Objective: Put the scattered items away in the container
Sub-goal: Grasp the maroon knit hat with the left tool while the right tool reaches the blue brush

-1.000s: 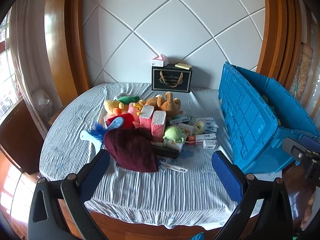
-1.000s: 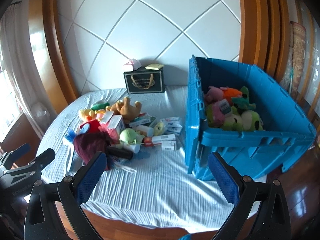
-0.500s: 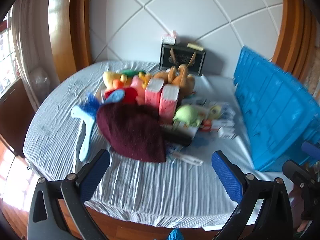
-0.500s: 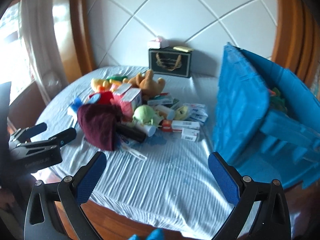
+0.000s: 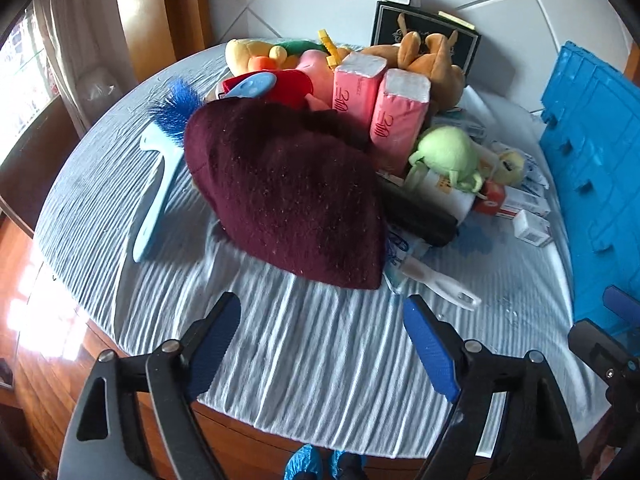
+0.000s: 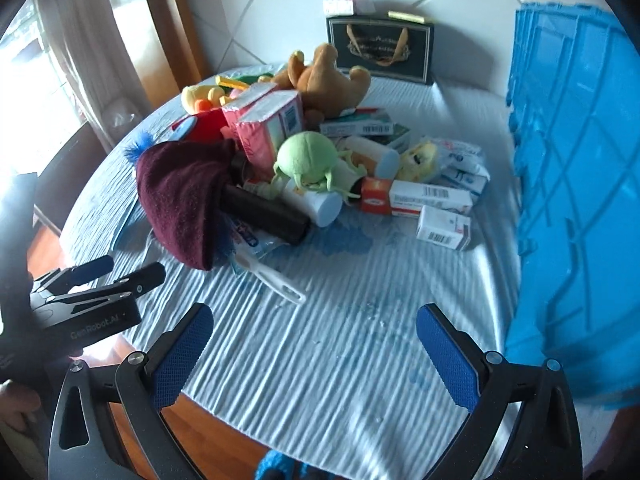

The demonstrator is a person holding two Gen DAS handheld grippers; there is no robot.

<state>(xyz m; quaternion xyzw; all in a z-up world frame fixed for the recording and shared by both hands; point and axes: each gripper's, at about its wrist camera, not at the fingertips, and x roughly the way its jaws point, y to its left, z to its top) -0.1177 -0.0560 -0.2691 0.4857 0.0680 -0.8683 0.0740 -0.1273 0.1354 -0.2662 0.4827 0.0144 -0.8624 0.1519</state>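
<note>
**Both grippers hanging over near edge of table, nothing gripped**

Left gripper (image 5: 322, 338) is pointing down at the striped cloth (image 5: 320, 360) w/ jaws apart and closing; nothing is sitting between the blue pads, only bare cloth. Right gripper (image 6: 314, 346) is standing wide apart, also empty, w/ bare cloth btwn its pads.

The pile is lying mid-table, just beyond both grippers. Nearest to left gripper is a maroon knit hat (image 5: 288, 192), draped over other stuff. Left of it a light-blue brush (image 5: 158, 188) w/ dark-blue bristles is lying flat, handle toward the near edge. A white handle (image 5: 440, 286) is poking out from under the hat's near right corner. A black cylinder (image 6: 264, 210) is sticking out from under the hat on its right side.

Behind the hat two pink tissue packs (image 5: 378, 100) are standing side by side. Right of them a green plush (image 6: 306, 160) is resting on a white tube (image 6: 320, 204). Further right a few small boxes (image 6: 432, 200) are lying flat, the nearest one (image 6: 444, 228) sitting a bit apart from the rest. A brown plush (image 6: 328, 80) is sitting at the far side of the pile; a yellow plush (image 5: 244, 54) is at far left.

Blue bin (image 6: 576, 200) is standing at the right side of table, its ribbed wall facing the pile; inside not visible. A black gift bag (image 6: 380, 50) is standing by the far wall.
</note>
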